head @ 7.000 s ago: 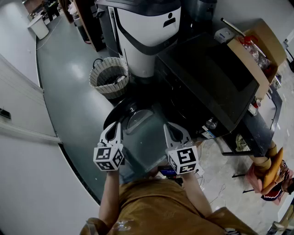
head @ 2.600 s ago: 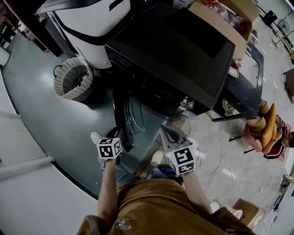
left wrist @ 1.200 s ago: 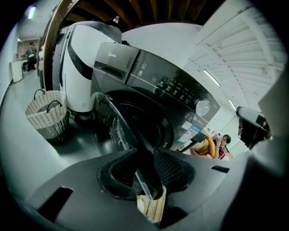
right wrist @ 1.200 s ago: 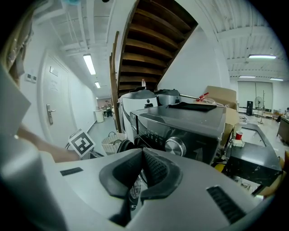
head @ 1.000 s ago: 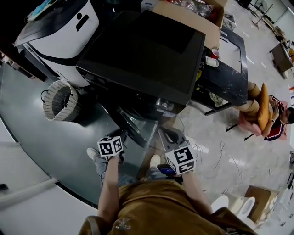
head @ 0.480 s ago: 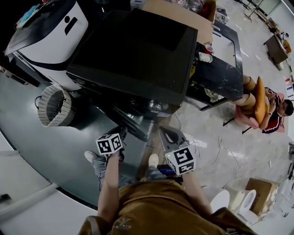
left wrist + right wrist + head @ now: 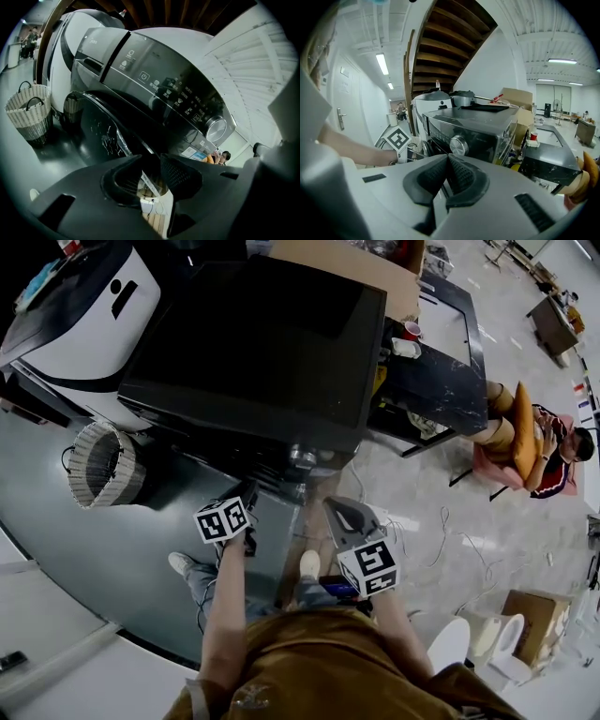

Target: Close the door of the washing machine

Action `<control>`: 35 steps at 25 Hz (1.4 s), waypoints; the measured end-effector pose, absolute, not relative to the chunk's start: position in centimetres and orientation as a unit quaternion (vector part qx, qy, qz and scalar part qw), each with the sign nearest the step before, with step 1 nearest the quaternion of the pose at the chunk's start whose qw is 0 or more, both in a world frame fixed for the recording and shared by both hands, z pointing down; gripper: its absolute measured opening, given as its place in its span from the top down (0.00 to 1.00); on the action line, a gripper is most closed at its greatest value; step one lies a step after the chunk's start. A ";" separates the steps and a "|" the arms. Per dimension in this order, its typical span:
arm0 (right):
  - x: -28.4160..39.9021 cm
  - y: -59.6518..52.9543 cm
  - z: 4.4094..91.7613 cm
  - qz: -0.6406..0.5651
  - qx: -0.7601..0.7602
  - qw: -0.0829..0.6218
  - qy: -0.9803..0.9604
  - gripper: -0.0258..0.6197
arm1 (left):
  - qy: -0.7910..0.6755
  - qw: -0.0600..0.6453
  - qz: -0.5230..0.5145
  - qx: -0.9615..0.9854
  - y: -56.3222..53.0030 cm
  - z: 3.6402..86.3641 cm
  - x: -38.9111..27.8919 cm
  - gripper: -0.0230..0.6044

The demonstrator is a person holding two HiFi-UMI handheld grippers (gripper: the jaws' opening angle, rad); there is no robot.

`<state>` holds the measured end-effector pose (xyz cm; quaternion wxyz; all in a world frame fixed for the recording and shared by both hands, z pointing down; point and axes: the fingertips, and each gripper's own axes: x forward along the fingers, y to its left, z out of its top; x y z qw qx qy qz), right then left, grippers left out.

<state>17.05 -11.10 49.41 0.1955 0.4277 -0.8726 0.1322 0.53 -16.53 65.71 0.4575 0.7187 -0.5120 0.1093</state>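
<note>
Grey floor point(image 7: 103, 549) under a staircase, wicker basket point(image 7: 103, 463) standing on it, dark washing machine point(image 7: 253, 334) just beside, front toward the person.

Change over the last few secs: the door point(image 7: 101, 133) stood swung wide out over the floor, then approx half-way, then a narrow wedge. Now it lies almost flat on the machine front, w/ the L gripper having followed it in. So the swing is prob. all but done. Can't tell if the latch has caught; a last firm push may still be needed.

L gripper point(image 7: 151, 158) sits at the door's near edge, on the control dial point(image 7: 215, 129) side. Its jaws are closing but a gap remains, w/ nothing between the pads. R gripper point(image 7: 446, 157) hangs back, apart from the machine, pads met tip to tip, empty.

Door is round, so no true long axis. It's upright, outer glass facing out over the floor. From above it reads as a thin line along the front, basket side to dial side; hinge prob. at the basket end.
</note>
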 end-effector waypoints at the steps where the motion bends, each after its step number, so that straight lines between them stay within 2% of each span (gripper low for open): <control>1: 17.2 -11.1 49.4 0.134 0.429 0.194 -0.872 0.94 | -0.512 0.456 0.108 0.720 -16.9 65.7 0.7 0.74; 17: 17.4 -11.3 47.2 0.081 0.457 0.195 -0.864 0.94 | -0.495 0.463 0.105 0.728 -19.5 65.9 1.9 0.74; 21: 17.2 -10.8 47.0 0.078 0.460 0.192 -0.863 0.94 | -0.515 0.418 0.127 0.738 -19.0 64.8 1.4 0.74; 28: 16.1 -10.1 45.2 0.073 0.463 0.158 -0.869 0.94 | -0.552 0.355 0.092 0.749 -16.5 60.5 -1.3 0.75; 35: 13.4 -9.3 44.4 0.046 0.455 0.155 -0.876 0.94 | -0.573 0.255 0.043 0.778 -12.1 52.7 -3.7 0.92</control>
